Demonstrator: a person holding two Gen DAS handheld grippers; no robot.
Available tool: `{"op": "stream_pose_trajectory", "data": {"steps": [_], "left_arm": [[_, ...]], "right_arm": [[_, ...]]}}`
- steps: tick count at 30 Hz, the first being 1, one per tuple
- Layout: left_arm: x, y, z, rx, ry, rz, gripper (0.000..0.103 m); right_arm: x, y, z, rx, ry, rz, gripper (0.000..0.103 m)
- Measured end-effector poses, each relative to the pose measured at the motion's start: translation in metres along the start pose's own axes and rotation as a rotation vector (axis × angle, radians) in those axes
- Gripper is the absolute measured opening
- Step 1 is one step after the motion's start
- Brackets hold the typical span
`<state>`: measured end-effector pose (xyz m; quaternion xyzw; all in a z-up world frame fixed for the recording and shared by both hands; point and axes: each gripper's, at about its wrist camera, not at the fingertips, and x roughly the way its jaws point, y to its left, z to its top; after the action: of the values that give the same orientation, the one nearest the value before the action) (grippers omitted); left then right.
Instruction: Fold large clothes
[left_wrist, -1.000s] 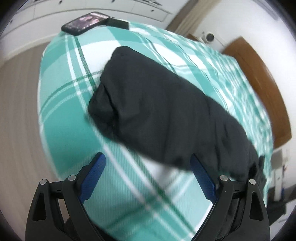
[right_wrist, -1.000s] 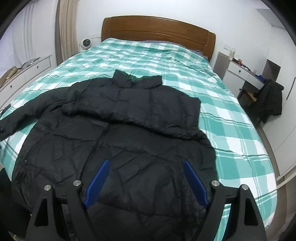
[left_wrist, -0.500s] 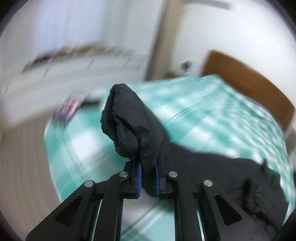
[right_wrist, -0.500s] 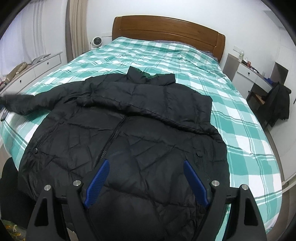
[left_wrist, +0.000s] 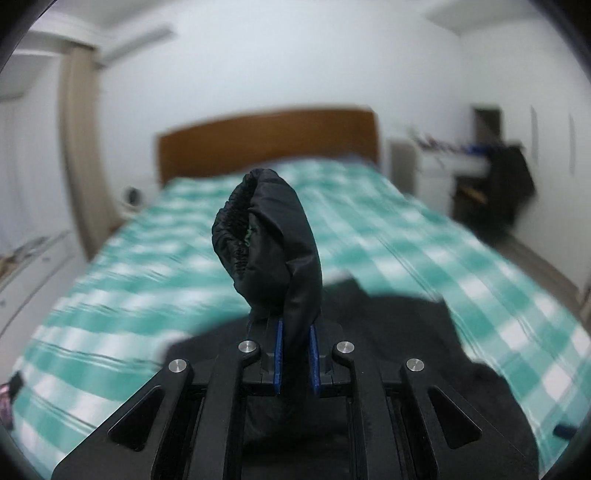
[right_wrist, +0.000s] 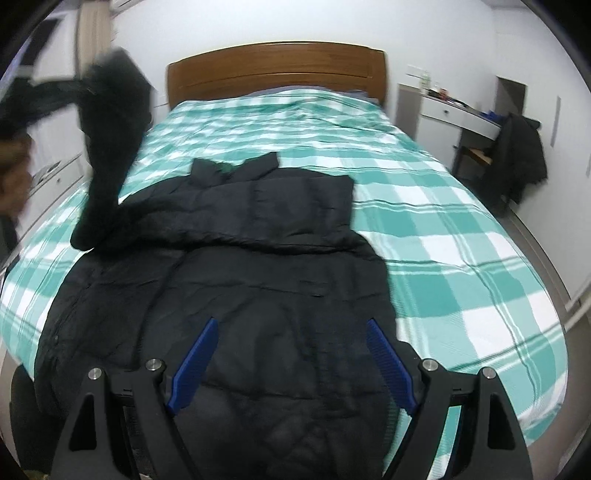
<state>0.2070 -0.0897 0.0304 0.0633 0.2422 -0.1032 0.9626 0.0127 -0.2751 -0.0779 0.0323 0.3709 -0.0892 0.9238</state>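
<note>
One sleeve of a black padded jacket is seen lifted clear of a green-and-white checked bed, its cuff pinched between the closed blue pads of the left gripper, the elastic end standing up above the jaws. In the right wrist view the raised sleeve is shown as a blurred dark band at upper left, running down to the shoulder, which rests on the bed. The rest of the jacket is spread face up across the near half of the bed, collar toward the wooden headboard, front closed. The other sleeve appears to be already laid across the chest, though the dark fabric makes that hard to confirm. The right gripper is held over the lower body of the jacket with its jaws wide apart and nothing between them. The task is judged to be at an early stage: one sleeve fold is apparently done and a second is under way. Left to do, on this reading, are laying the lifted sleeve across the chest and folding the body. A second dark garment is seen draped on a chair by the desk, untouched.
</note>
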Motion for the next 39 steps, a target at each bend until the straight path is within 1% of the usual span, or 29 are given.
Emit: {"op": "stream_pose_trajectory", "data": {"steps": [1, 3, 4, 5, 6, 7, 9, 11, 12, 13, 14, 15, 17, 19, 20, 22, 23, 24, 25, 26, 27, 29, 30, 32, 34, 36, 37, 38, 39], "left_arm": [[0.013, -0.019, -0.012, 0.031, 0.034, -0.019, 0.010], [0.039, -0.060, -0.041, 0.124, 0.112, -0.048, 0.015], [0.048, -0.078, -0.052, 0.164, 0.146, -0.062, 0.026], [0.057, -0.092, -0.071, 0.209, 0.195, -0.095, 0.043], [0.059, -0.098, -0.081, 0.229, 0.225, -0.118, 0.052], [0.057, -0.103, -0.093, 0.248, 0.245, -0.142, 0.063], [0.038, -0.106, -0.111, 0.281, 0.238, -0.157, 0.070], [0.021, -0.093, -0.122, 0.266, 0.240, -0.169, 0.080], [0.012, -0.080, -0.127, 0.231, 0.247, -0.179, 0.082], [0.006, -0.066, -0.130, 0.197, 0.256, -0.182, 0.084], [-0.001, -0.046, -0.135, 0.145, 0.271, -0.174, 0.085], [-0.001, -0.029, -0.138, 0.109, 0.282, -0.166, 0.085], [-0.011, 0.006, -0.149, 0.006, 0.305, -0.137, 0.085], [-0.019, 0.034, -0.160, -0.068, 0.315, -0.108, 0.085], [-0.023, 0.047, -0.166, -0.097, 0.320, -0.089, 0.085], [-0.027, 0.064, -0.177, -0.127, 0.329, -0.049, 0.085], [-0.029, 0.073, -0.183, -0.139, 0.339, -0.029, 0.085], [-0.029, 0.078, -0.188, -0.148, 0.347, -0.015, 0.085], [-0.031, 0.086, -0.194, -0.157, 0.354, -0.003, 0.085], [-0.031, 0.091, -0.196, -0.166, 0.358, 0.009, 0.085], [-0.031, 0.096, -0.197, -0.178, 0.357, 0.019, 0.085], [-0.030, 0.105, -0.195, -0.199, 0.351, 0.031, 0.085], [-0.031, 0.109, -0.195, -0.206, 0.345, 0.033, 0.085], [-0.028, 0.115, -0.189, -0.217, 0.327, 0.043, 0.085], [-0.021, 0.116, -0.181, -0.222, 0.316, 0.043, 0.085], [-0.008, 0.116, -0.175, -0.210, 0.330, 0.041, 0.085], [-0.003, 0.118, -0.173, -0.200, 0.340, 0.041, 0.085], [0.006, 0.115, -0.168, -0.183, 0.353, 0.043, 0.085], [0.008, 0.116, -0.167, -0.173, 0.360, 0.038, 0.085]], "right_arm": [[0.001, -0.007, 0.000, 0.014, 0.001, -0.007, 0.084], [0.003, -0.019, 0.000, 0.034, 0.004, -0.018, 0.084], [0.005, -0.025, 0.000, 0.042, 0.007, -0.024, 0.084], [0.006, -0.030, 0.000, 0.049, 0.011, -0.027, 0.084], [0.009, -0.035, 0.001, 0.057, 0.014, -0.027, 0.084], [0.011, -0.039, 0.003, 0.064, 0.017, -0.024, 0.084], [0.018, -0.047, 0.009, 0.078, 0.023, -0.008, 0.084], [0.030, -0.053, 0.022, 0.104, 0.037, 0.037, 0.084], [0.034, -0.053, 0.027, 0.117, 0.042, 0.066, 0.084], [0.042, -0.054, 0.036, 0.139, 0.049, 0.120, 0.084], [0.056, -0.051, 0.049, 0.167, 0.061, 0.207, 0.084], [0.066, -0.048, 0.056, 0.180, 0.075, 0.262, 0.084], [0.106, -0.035, 0.078, 0.215, 0.131, 0.380, 0.084], [0.141, -0.025, 0.092, 0.234, 0.168, 0.405, 0.084], [0.165, -0.020, 0.100, 0.254, 0.196, 0.392, 0.084], [0.196, -0.012, 0.105, 0.284, 0.234, 0.386, 0.084], [0.208, -0.010, 0.107, 0.291, 0.249, 0.382, 0.076], [0.212, -0.008, 0.108, 0.288, 0.255, 0.377, 0.057], [0.210, -0.004, 0.113, 0.274, 0.250, 0.365, 0.029], [0.200, -0.001, 0.122, 0.251, 0.217, 0.365, 0.021], [0.190, 0.000, 0.130, 0.229, 0.182, 0.368, 0.019], [0.159, -0.001, 0.156, 0.161, 0.048, 0.325, 0.017], [0.151, -0.005, 0.166, 0.155, 0.005, 0.307, 0.017], [0.150, -0.017, 0.180, 0.168, -0.024, 0.283, 0.017], [0.170, -0.025, 0.182, 0.171, 0.011, 0.239, 0.017], [0.199, -0.026, 0.168, 0.112, 0.073, 0.165, 0.017], [0.219, -0.024, 0.155, 0.075, 0.120, 0.129, 0.018], [0.231, -0.023, 0.142, 0.060, 0.153, 0.118, 0.030], [0.238, -0.023, 0.134, 0.054, 0.172, 0.118, 0.034]]}}
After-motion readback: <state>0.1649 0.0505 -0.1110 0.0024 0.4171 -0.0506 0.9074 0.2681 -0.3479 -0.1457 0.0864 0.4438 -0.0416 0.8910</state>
